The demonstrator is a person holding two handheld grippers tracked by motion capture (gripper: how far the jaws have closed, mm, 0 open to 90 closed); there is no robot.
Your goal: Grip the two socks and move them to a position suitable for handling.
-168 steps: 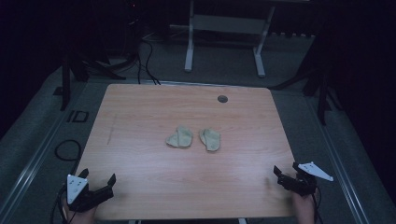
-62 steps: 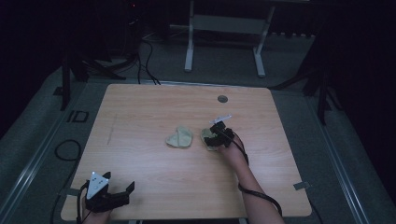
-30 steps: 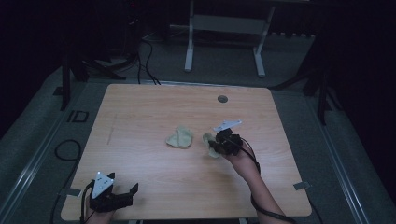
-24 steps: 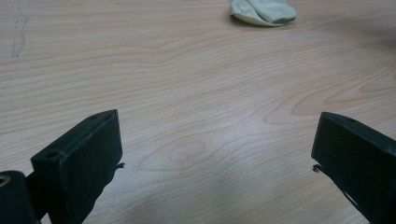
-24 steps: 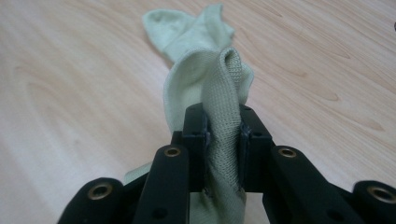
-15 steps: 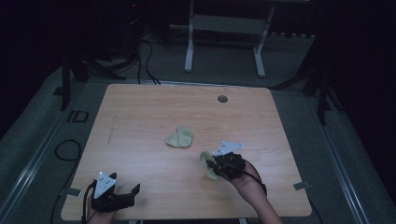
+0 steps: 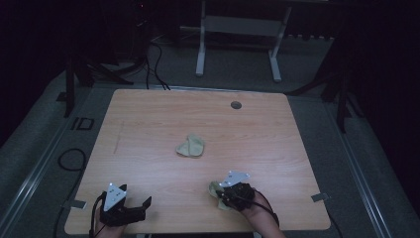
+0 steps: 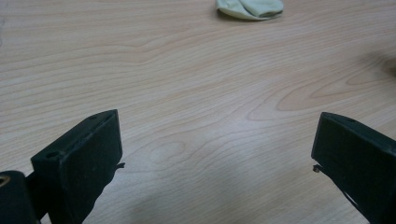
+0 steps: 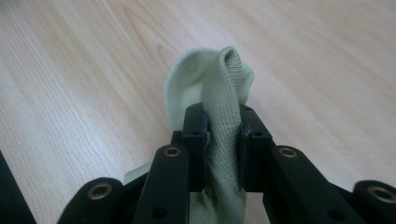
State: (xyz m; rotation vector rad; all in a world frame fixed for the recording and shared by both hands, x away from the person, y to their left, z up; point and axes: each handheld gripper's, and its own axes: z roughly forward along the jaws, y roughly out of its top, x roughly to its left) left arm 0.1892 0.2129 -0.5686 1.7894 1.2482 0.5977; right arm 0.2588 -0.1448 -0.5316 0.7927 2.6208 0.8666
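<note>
Now pinching a pale sock (image 9: 219, 93) between clenched right gripper (image 9: 223, 128) fingers, low over the wooden table (image 7: 148, 129); left gripper (image 8: 215, 154) resting released, second sock (image 7: 191, 146) lying well beyond its fingers.

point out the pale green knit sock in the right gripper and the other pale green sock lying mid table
pale green knit sock in the right gripper (image 9: 223, 88), right gripper view, bunched fold above the jaws
other pale green sock (image 7: 191, 146), high view, its middle
</note>
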